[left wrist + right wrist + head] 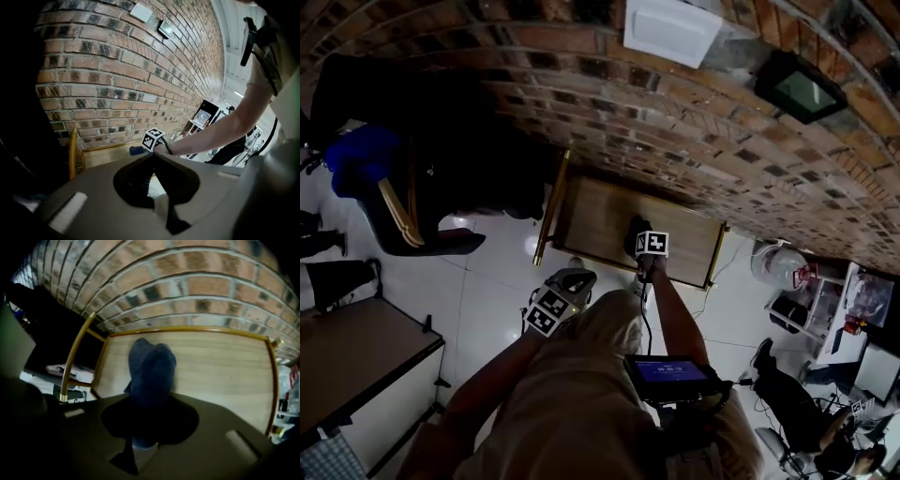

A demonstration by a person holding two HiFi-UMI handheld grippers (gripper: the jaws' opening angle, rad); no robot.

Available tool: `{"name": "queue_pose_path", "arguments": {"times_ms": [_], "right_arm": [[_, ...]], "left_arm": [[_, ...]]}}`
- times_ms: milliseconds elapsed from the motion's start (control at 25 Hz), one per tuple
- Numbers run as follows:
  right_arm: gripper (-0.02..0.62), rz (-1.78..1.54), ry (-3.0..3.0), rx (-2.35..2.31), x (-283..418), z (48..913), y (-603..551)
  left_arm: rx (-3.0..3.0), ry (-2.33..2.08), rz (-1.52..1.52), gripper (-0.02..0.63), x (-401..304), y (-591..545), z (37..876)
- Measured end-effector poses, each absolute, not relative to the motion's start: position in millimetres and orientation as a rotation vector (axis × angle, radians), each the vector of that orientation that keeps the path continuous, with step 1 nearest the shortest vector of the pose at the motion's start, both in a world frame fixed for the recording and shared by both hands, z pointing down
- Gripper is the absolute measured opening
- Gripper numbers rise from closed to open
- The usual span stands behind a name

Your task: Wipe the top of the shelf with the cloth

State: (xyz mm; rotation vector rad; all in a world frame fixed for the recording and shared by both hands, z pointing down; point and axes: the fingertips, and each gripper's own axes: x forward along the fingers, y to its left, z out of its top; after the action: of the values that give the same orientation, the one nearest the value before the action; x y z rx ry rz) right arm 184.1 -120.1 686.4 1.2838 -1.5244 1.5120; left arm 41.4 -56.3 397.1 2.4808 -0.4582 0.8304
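The shelf top point(600, 220) is a pale wooden board with gold rails, standing against a brick wall. A dark blue cloth point(152, 366) is bunched up on the board, and my right gripper point(150, 401) is shut on it and holds it down near the board's middle. In the head view the right gripper point(645, 246) shows its marker cube over the cloth point(634, 236). My left gripper point(567, 284) hangs off the shelf's front edge above the floor, jaws together and holding nothing. The left gripper view shows the cloth point(137, 150) under the right gripper's cube.
A brick wall point(694, 131) runs behind the shelf, with a white box point(672, 28) and a lamp point(802, 86) on it. A gold rail point(77, 355) bounds the shelf's left end. A dark chair point(403, 202) stands left, a desk point(356, 352) lower left, a rack point(825, 309) right.
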Motion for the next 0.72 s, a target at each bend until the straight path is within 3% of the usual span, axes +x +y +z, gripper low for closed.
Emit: {"name": "queue_pose_path", "arguments": {"times_ms": [320, 720], "right_arm": [[0.085, 1.46, -1.661, 1.06, -3.7, 699.6, -175.1], [0.084, 1.554, -1.551, 1.091, -53.5, 730.6, -202.0]], "left_arm": [[2.493, -0.539, 0.796, 0.003, -41.9, -68.0, 394.8], [2.384, -0.683, 0.765, 0.003, -119.4, -61.3, 410.0]]}}
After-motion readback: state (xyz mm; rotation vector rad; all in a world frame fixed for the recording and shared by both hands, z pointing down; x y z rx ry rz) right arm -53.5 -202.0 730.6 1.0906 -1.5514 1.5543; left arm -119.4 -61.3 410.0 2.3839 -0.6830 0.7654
